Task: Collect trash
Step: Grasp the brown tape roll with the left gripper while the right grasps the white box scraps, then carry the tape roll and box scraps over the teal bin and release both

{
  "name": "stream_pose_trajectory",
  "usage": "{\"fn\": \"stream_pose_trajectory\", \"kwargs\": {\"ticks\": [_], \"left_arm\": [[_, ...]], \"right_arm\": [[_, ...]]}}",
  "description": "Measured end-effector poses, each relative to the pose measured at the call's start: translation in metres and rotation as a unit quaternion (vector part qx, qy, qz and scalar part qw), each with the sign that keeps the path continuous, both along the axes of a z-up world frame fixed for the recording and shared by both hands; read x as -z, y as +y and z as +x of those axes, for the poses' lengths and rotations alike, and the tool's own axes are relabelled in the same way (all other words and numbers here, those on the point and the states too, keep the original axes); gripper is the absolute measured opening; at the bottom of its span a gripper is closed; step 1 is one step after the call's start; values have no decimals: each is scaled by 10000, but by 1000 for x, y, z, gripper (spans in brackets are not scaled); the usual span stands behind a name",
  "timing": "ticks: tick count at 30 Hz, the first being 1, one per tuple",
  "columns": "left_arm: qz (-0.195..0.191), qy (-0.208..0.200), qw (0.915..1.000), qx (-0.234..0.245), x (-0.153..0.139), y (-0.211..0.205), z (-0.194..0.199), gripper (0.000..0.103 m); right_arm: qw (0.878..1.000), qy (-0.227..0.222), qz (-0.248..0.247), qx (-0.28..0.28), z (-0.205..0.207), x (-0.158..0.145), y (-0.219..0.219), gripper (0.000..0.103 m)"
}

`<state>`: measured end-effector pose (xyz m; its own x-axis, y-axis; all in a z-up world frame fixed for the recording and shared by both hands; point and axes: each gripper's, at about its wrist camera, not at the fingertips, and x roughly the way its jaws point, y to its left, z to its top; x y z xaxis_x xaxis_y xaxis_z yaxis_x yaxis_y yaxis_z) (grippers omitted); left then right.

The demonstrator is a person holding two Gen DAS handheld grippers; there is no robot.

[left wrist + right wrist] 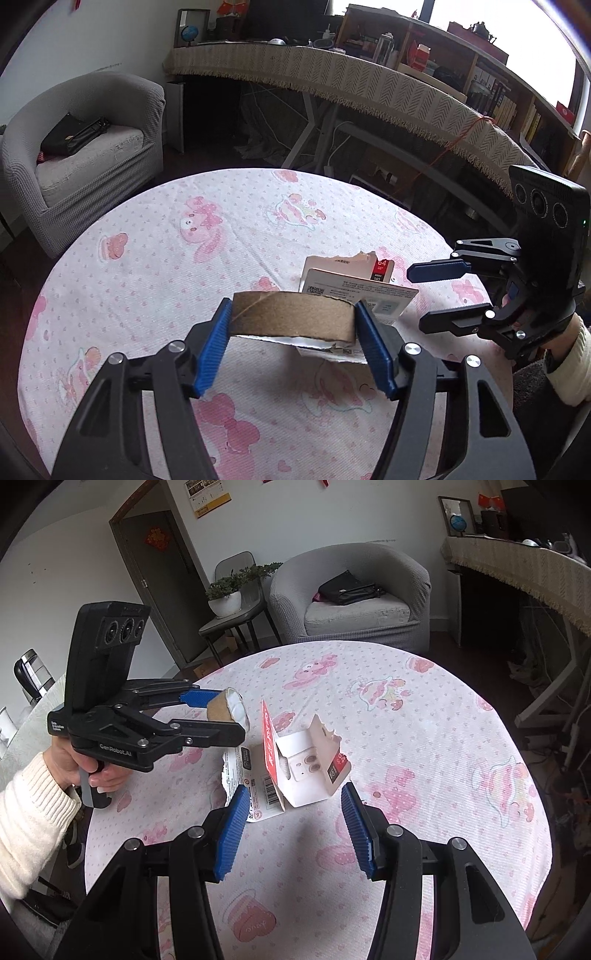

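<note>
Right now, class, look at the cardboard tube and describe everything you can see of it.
The cardboard tube is a short brown roll core with a spiral seam along its side, seemingly plain cardboard. A thin white layer, perhaps leftover paper, shows at its end in the right wrist view. It lies crosswise between the blue pads of the left gripper, which press on its two ends and hold it above the pink-patterned tablecloth. Torn white packaging lies on the table beyond it.

Grey armchair (354, 590) beside white wall (332, 517), bright window (480, 14) behind shelves (461, 70)
</note>
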<state>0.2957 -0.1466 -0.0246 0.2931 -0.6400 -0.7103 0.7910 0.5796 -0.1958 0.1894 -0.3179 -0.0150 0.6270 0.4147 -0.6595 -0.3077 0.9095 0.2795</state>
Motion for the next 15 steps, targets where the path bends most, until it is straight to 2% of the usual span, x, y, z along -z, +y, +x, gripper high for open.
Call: {"fn": "stream_pose_trajectory", "kwargs": {"ticks": [3,6,7,15], "left_arm": [[-94,-73,9997,-190,-9,11,-5,68],[-351,-105,9986,-372,-16,25,-11,68],[-412,-98,9980,-466,-18,30,-11,68],[-297,-296,9939,-1017,-21,57,-27,68]], "right_arm": [[9999,1,-124,-19,4,2,6,51],[9997,18,-251,-79,7,3,13,40],[9995,-24,-293,-70,7,3,15,40],[9981,-32,-615,-95,19,2,32,27]]}}
